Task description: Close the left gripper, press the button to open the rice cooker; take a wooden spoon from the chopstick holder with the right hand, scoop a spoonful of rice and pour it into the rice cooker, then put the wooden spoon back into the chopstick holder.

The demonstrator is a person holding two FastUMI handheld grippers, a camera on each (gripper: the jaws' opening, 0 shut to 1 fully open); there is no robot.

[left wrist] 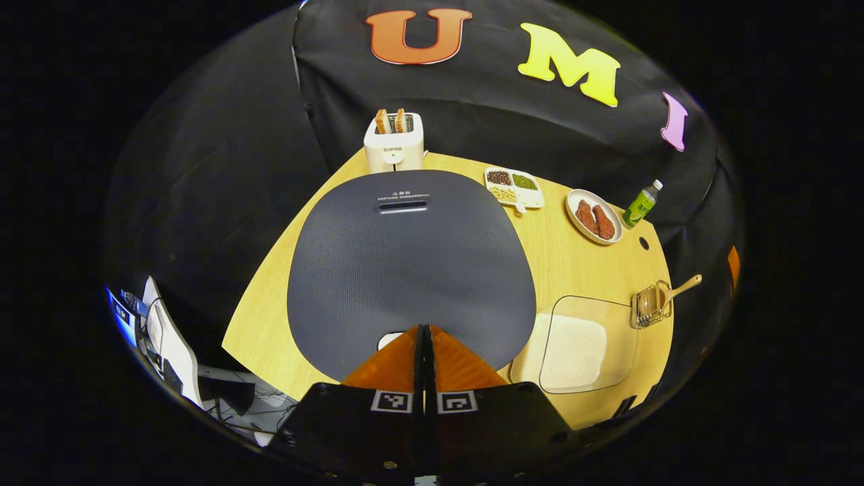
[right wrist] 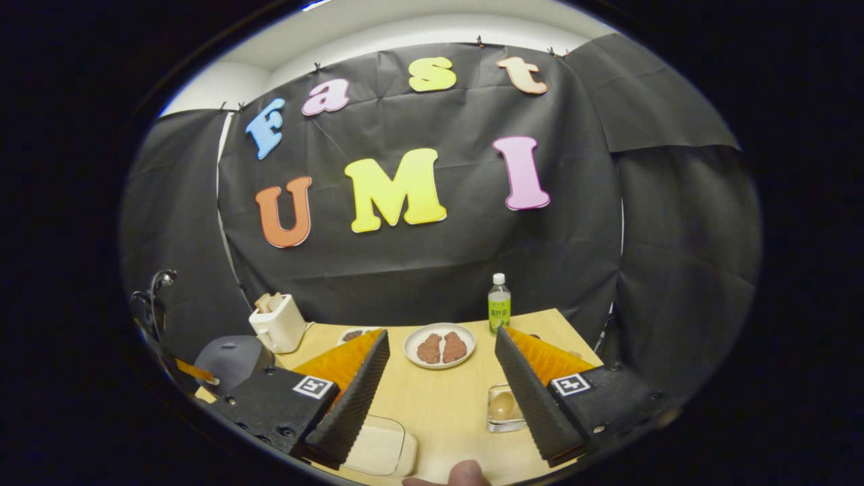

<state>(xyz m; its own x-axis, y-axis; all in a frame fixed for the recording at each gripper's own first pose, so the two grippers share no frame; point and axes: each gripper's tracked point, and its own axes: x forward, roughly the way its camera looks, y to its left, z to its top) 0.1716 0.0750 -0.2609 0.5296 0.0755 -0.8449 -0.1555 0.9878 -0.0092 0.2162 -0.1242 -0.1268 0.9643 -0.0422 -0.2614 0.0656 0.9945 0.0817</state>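
1. Left gripper (left wrist: 424,337) – jaws pressed together, poised over the rice cooker (left wrist: 412,270) lid's front edge; off-centre, it could slide past the button.
2. Right gripper (right wrist: 442,378) – jaws wide, empty; wooden spoon (left wrist: 668,297) waits in the chopstick holder (left wrist: 649,307), which could tip.

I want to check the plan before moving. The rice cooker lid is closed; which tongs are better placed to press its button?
Left. The left tongs are shut, directly above the rice cooker. The right tongs are open, facing the plate.
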